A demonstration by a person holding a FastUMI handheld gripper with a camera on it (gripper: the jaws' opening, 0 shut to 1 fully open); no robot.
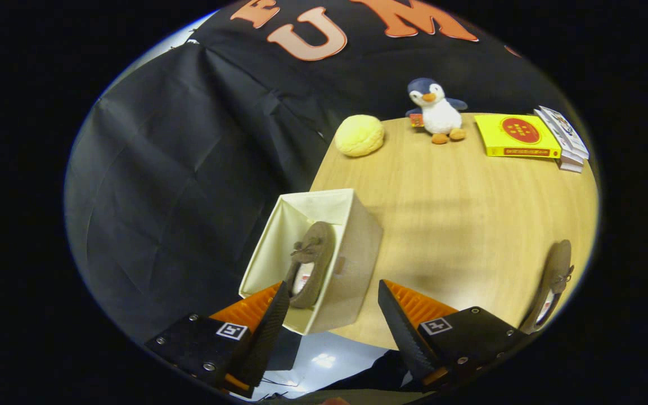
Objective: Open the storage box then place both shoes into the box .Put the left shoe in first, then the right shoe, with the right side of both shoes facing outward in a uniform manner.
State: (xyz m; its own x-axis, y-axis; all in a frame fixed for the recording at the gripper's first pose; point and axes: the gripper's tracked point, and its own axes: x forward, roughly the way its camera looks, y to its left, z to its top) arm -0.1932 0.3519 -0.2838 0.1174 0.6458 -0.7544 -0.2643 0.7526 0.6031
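At the near corner of the light wooden counter (459, 225) stands the cream fabric storage box (352, 264), open at the top, set close to the counter's edge with the black cloth wall beside it. One brown suede slip-on shoe with a small bow (311, 261) sits inside the box, leaning against the box's inner wall with its pale insole showing. The gripper (332, 309) is held above the counter's near edge, its fingers (400, 326) spread wide apart and holding nothing; the near corner of the box lies between them, and the left finger's tip overlaps the box's near rim in this view, though contact cannot be confirmed. The second brown suede shoe with a bow (552, 284) lies on the counter well off to the right of the fingers, close to the counter's edge, well apart from the box. Beyond the fingers, along the far edge of the counter: a round yellow bun-shaped soft object (359, 135), a blue-and-white plush penguin with orange beak and feet (436, 109) sitting upright, a flat yellow box with a red round mark (518, 136), and just beside that a small stack of white card packs (566, 140).
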